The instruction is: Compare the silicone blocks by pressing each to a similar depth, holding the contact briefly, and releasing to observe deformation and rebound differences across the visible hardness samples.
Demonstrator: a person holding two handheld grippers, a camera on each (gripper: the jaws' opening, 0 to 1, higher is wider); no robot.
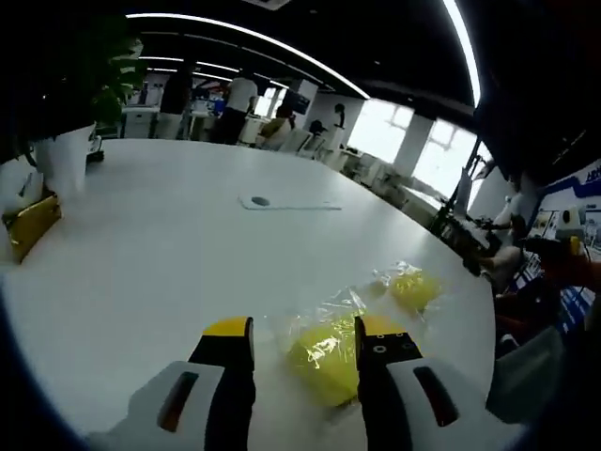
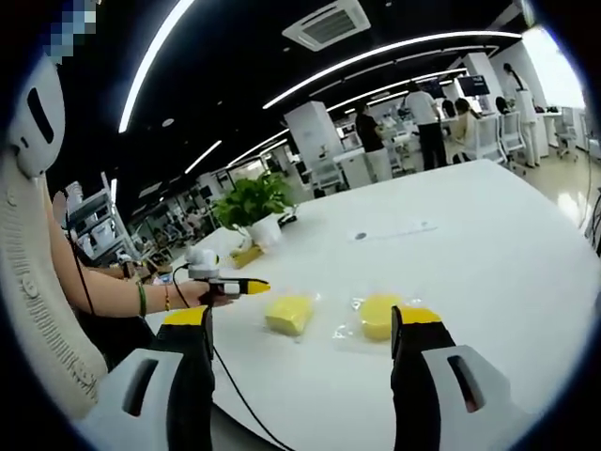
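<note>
Here we hold two grippers over a big white table (image 1: 169, 244) in an open-plan office, w/ two yellow silicone blocks lying in clear plastic wrap on its surface. In the left gripper view, our left gripper (image 1: 305, 343) stands w/ jaws apart and clamped on nothing; the nearer block (image 1: 321, 355) sits low between its yellow-tipped jaws, closer to the right-hand one, and whether a jaw touches it we can't tell. The farther block (image 1: 413, 287) lies beyond it, well apart, near the table's edge. In the right gripper view, our right gripper (image 2: 310, 324) is also spread wide and empty, hanging back from both samples: the squarish block (image 2: 288, 313) and the rounder block (image 2: 378, 316) rest side by side, apart from each other. The other gripper (image 2: 246, 287) comes in from the left in a hand, pointing toward the squarish block.

Risks, as we judge them: the loose wrap is slick, so a press coming in off-centre could skate the block sideways vs. compressing it, spoiling the depth match. Crinkled film may also mask the rebound we want to watch. The farther block being close to the rim, a shove there could push it off. A potted plant (image 2: 252, 209) and a yellow box (image 1: 33, 221) stand well clear of the work
</note>
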